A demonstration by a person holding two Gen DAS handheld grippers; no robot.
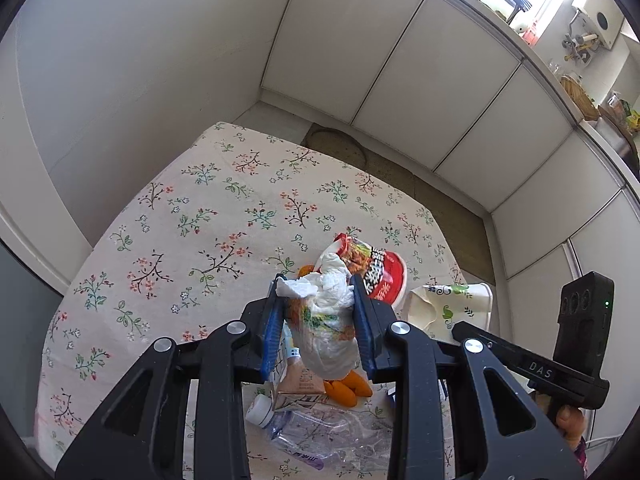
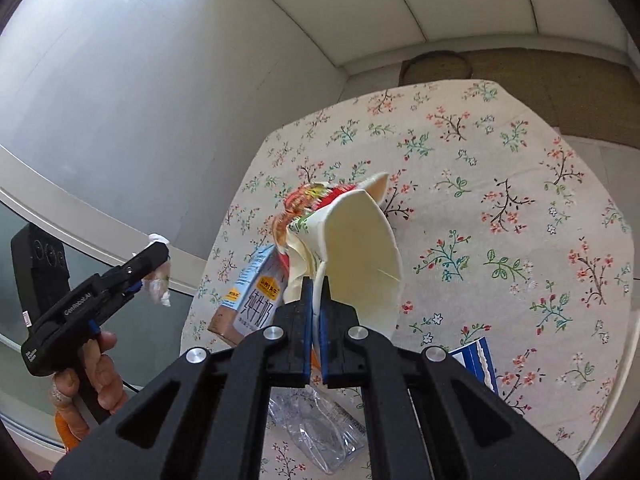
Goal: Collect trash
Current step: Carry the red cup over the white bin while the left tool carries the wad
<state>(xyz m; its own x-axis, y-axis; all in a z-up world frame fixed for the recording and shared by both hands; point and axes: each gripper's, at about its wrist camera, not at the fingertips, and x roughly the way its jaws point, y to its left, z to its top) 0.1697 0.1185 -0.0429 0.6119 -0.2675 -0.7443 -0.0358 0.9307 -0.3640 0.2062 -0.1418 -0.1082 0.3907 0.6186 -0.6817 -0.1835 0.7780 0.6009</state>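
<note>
Blue-padded, your left gripper point(image 1: 320, 312) is clamped on a crumpled white plastic bag point(image 1: 326, 328), lifted above the floral tablecloth point(image 1: 180, 220). Your right gripper point(image 2: 317, 312) is pinched nearly closed on the rim of a flattened paper cup point(image 2: 360, 256). Beneath lie a milk carton point(image 2: 252, 300), a crushed clear bottle point(image 2: 320, 436), a red noodle cup point(image 1: 384, 276) and orange peel point(image 1: 350, 388).

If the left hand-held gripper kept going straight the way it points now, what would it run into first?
Probably the red instant-noodle cup, lying on its side on the floral tablecloth just past the crumpled plastic bag that the left hand-held gripper holds. Depth is unclear; the gripper may pass above the cup.
</note>
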